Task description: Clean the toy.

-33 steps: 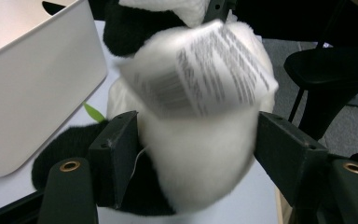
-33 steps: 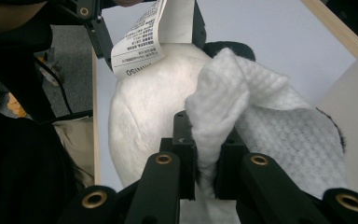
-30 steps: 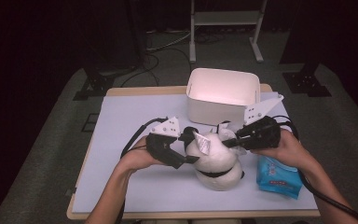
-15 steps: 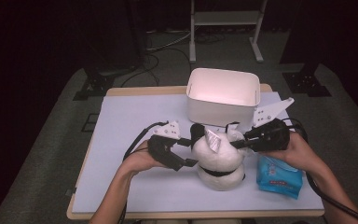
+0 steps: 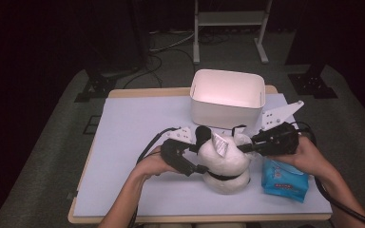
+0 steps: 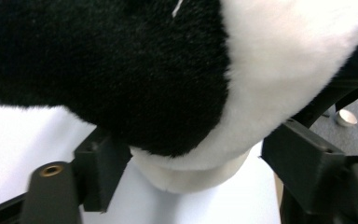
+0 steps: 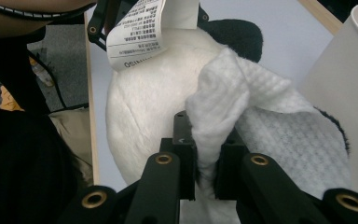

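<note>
We hold a wipe (image 7: 242,116) clamped in our right gripper (image 7: 208,154) against the plush panda (image 5: 223,159); left gripper (image 6: 186,158) fingers, just opening, straddle it; wiping remains, we judge.

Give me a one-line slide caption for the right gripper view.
Right tongs shut on a white wipe, pressing it against the plush panda with its printed label hanging above.
</note>
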{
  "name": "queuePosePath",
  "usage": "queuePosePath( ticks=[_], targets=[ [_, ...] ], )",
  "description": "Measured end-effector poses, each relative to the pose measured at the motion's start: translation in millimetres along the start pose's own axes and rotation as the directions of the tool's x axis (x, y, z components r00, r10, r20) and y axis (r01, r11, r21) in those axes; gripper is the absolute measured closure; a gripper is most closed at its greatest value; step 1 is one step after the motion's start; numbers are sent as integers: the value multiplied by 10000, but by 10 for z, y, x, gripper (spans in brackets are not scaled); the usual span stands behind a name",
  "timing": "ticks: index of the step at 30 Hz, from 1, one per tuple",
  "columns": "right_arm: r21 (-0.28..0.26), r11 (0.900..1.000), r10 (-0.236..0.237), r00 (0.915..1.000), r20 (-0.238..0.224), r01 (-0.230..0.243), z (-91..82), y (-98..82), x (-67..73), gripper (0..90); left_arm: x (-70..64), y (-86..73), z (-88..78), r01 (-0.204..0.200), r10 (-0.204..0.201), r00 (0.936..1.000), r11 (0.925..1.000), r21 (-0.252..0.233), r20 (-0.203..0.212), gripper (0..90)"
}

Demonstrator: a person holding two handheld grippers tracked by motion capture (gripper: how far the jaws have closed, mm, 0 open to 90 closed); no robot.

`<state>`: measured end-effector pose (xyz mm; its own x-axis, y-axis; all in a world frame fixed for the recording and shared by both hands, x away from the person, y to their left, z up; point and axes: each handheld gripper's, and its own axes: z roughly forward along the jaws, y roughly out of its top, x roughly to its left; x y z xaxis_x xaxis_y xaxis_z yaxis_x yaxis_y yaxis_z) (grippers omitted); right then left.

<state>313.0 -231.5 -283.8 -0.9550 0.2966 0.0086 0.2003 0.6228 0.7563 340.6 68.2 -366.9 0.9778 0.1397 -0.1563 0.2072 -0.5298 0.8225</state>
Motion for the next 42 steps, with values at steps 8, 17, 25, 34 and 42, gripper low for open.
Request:
queuePosePath(
  ticks=[8, 17, 25, 34, 42],
  targets=[
    [-684, 9976, 103, 9995, -290, -122, -12, 23, -19, 812, -59, 62, -117, -282, 281, 9993, 9996, -35, -242, 348],
    [-712, 9972, 197, 9992, -345, -221, 71, 71, -50, 811, -108, 118, -354, -587, 590, 9950, 9983, 64, -807, 350],
    [-852, 9963, -156, 9982, -582, 106, 126, 289, -13, 810, -155, 123, -365, -742, 754, 9941, 9971, 183, -781, 350],
    [-756, 9968, -315, 9971, -698, 262, 159, 330, 10, 808, -147, 81, -326, -679, 679, 9964, 9977, 22, -509, 340],
    [-531, 9985, -136, 9984, -553, 106, 90, 168, 0, 809, -112, 49, -172, -326, 340, 9987, 9988, 368, -379, 192]
  ],
)
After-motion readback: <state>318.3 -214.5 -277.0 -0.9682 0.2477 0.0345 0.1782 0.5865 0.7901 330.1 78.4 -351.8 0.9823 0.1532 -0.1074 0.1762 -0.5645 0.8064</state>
